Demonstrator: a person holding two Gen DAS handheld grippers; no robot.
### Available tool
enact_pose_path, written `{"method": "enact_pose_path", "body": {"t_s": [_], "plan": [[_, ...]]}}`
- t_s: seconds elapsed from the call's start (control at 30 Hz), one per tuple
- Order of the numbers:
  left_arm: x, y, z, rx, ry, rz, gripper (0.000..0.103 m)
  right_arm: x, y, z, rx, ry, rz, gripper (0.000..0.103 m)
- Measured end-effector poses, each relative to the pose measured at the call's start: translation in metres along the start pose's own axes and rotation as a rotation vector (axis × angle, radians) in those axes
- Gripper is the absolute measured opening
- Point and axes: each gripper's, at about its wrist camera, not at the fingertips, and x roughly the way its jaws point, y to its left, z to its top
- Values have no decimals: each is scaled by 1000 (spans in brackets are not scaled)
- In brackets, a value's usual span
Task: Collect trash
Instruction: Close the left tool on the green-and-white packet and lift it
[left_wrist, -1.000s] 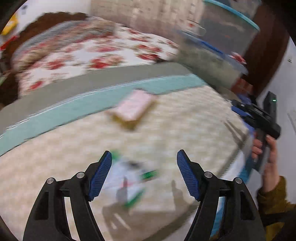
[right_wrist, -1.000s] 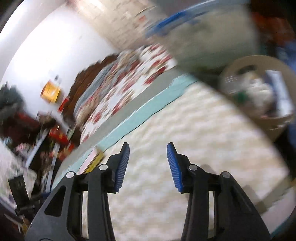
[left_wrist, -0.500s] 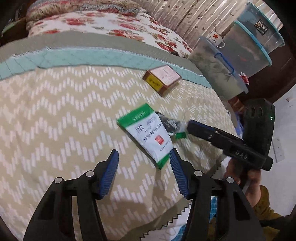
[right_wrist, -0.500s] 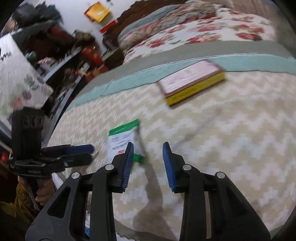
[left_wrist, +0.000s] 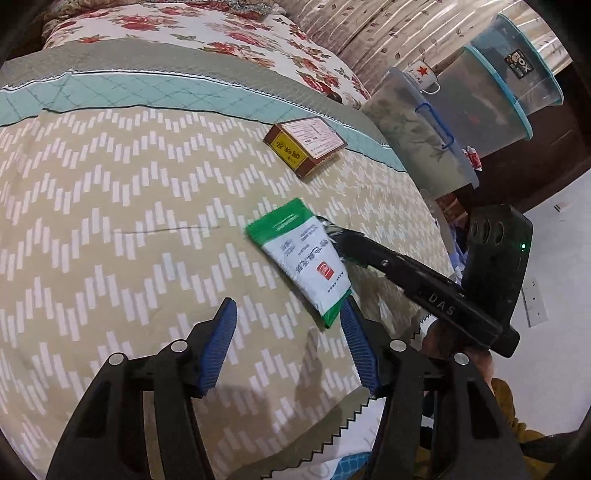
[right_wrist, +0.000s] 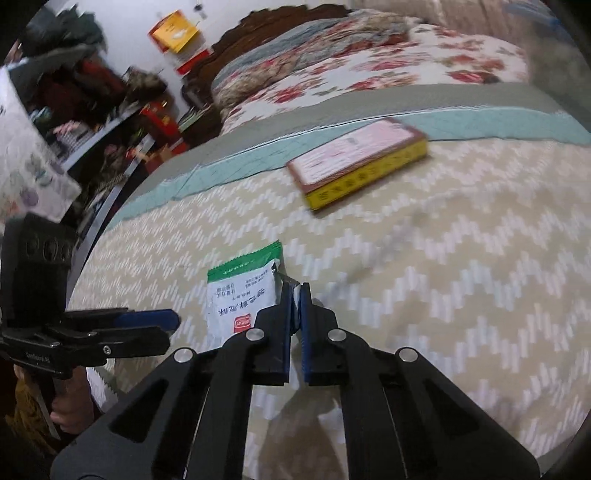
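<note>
A green-and-white sachet (left_wrist: 303, 258) (right_wrist: 240, 295) lies flat on the chevron blanket (left_wrist: 110, 221). Against its right edge sits a small crumpled silvery wrapper (left_wrist: 328, 227). My right gripper (right_wrist: 293, 291) (left_wrist: 340, 240) is shut, with a thin strip of that wrapper pinched between its pads. My left gripper (left_wrist: 288, 306) (right_wrist: 147, 321) stands open just in front of the sachet. The sachet's near corner lies beside its right fingertip, and nothing is between the pads. A flat yellow-and-brown box (left_wrist: 306, 142) (right_wrist: 358, 162) rests farther back near the teal border.
Stacked clear storage bins (left_wrist: 480, 110) and a mug with a red star (left_wrist: 421, 75) stand past the bed's right edge. A floral quilt (right_wrist: 369, 70) covers the far bed. Cluttered shelves (right_wrist: 92, 110) line the left wall. The blanket's edge drops off close below both grippers.
Both grippers swung down toward the sachet. The right one came in from the side and shut on the silvery wrapper at the sachet's edge. The left one narrowed a little.
</note>
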Motion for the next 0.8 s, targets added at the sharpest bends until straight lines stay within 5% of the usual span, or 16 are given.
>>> {"method": "enact_pose_path", "body": {"t_s": [0.27, 0.43, 0.5, 0.53, 0.73, 0.77, 0.8], "plan": [[17, -12, 9, 5, 13, -37, 56, -1, -13, -6, 36, 35, -3, 6], [33, -10, 26, -63, 32, -140, 54, -2, -7, -13, 19, 20, 4, 6], [42, -11, 32, -75, 46, -155, 30, -2, -6, -17, 20, 27, 35, 6], [49, -12, 34, -77, 62, -151, 4, -1, -6, -18, 22, 31, 58, 7], [34, 0, 34, -86, -8, -112, 1, -6, -15, -12, 49, 10, 88, 12], [27, 3, 34, -86, -24, -111, 1, -9, -18, -6, 63, 1, 87, 17], [18, 8, 34, -88, -46, -104, 1, -9, -19, -2, 68, -5, 76, 44]]}}
